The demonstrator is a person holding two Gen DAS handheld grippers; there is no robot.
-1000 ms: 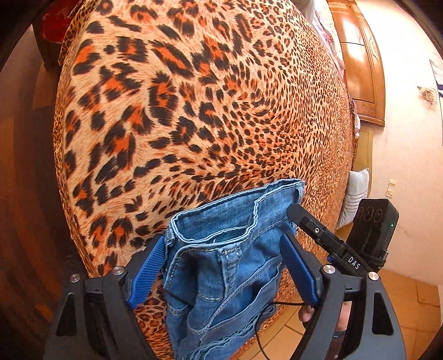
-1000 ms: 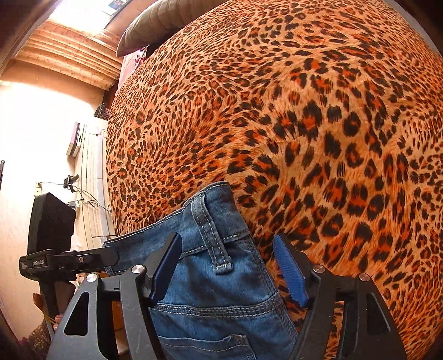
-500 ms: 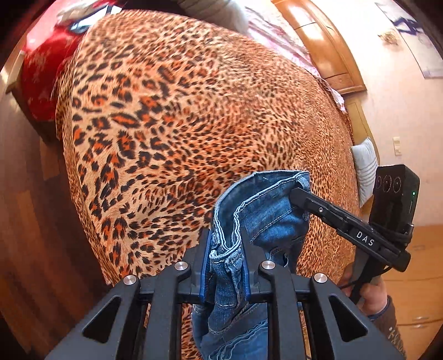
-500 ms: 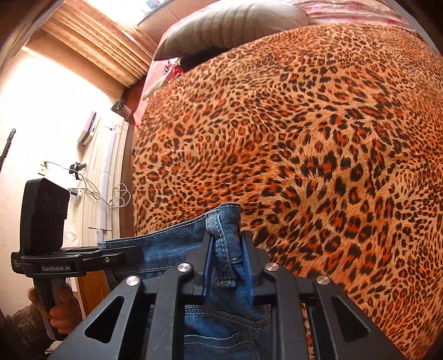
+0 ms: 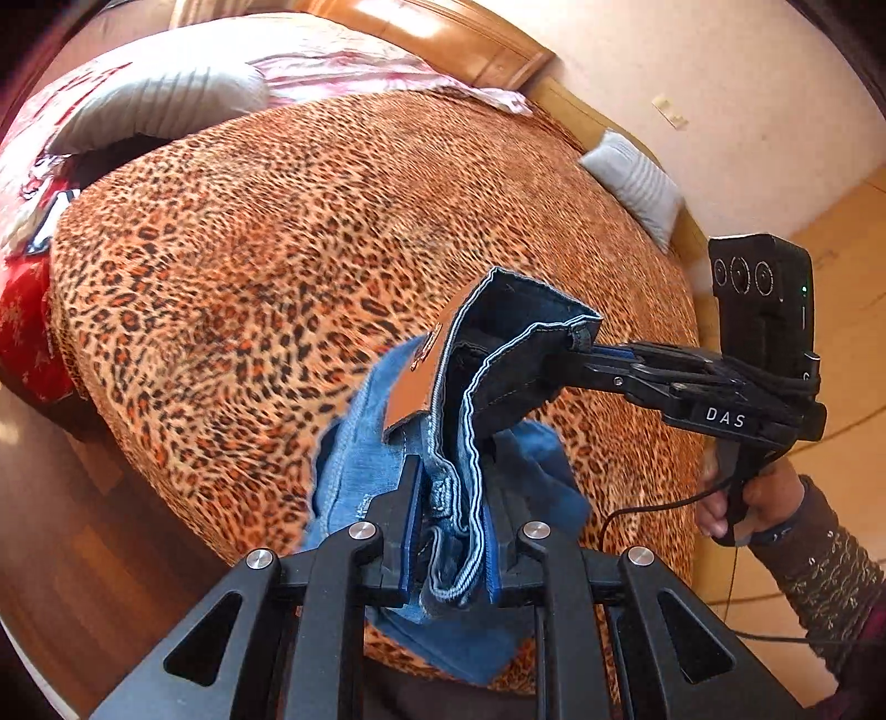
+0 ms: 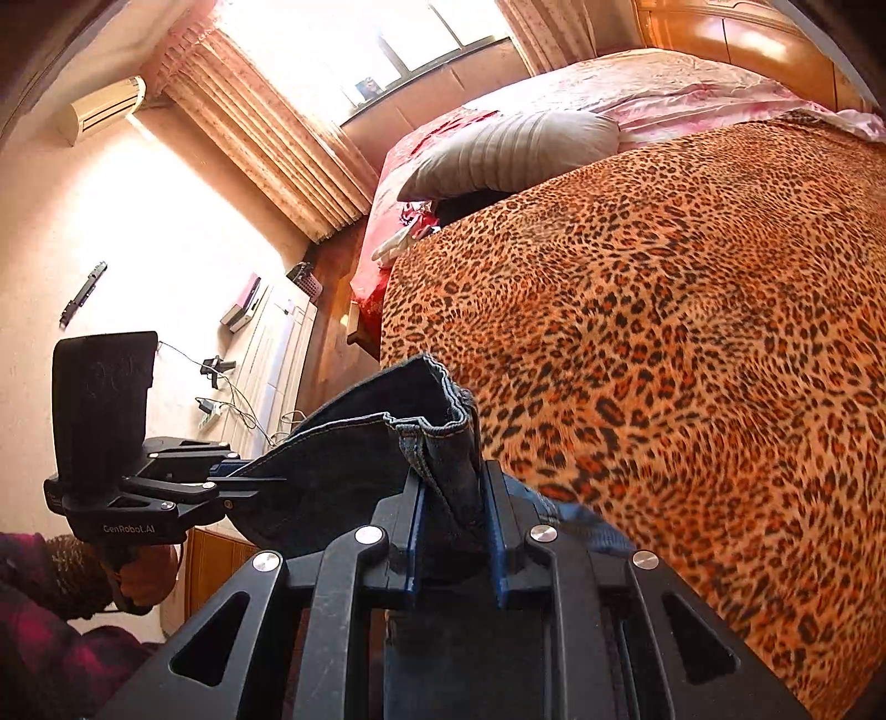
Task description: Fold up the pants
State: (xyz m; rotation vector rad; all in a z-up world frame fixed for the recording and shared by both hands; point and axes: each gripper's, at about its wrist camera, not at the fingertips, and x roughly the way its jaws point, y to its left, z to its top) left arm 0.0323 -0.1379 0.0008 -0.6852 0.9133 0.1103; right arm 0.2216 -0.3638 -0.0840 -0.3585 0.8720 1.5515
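Left wrist view: a leopard-print bedspread (image 5: 266, 266) covers the bed, with a grey pillow (image 5: 166, 105) and pink bedding (image 5: 354, 66) at its far end, red fabric (image 5: 27, 327) hanging off the left edge, a wooden headboard (image 5: 470, 44) behind and a second small grey cushion (image 5: 637, 183) lying against the wall side. Nothing stands between the camera and the cloth it grips. Blue jeans (image 5: 498, 354) hang in the air above the near edge of the bedspread, their waistband stretched between the two tools, a brown leather patch (image 5: 415, 382) showing on the band and the legs drooping below. The left gripper (image 5: 451, 531) is pressed together on one bunched end of the waistband, denim filling the narrow gap between its blue pads. The right gripper (image 5: 598, 354), reaching in from the right in a hand with a patterned sleeve (image 5: 819, 559), pinches the other end of the band, its fingers closed tight on the hem. Right wrist view: the jeans (image 6: 354, 459) appear dark against the window (image 6: 421, 39), curtains (image 6: 266, 127) and an air conditioner (image 6: 99, 111) on the bright wall; the right gripper (image 6: 454, 531) clamps a folded wad of waistband, while the left gripper (image 6: 243, 476) at the left holds the far corner, the band taut between them, just above the leopard-print bedspread (image 6: 692, 332).
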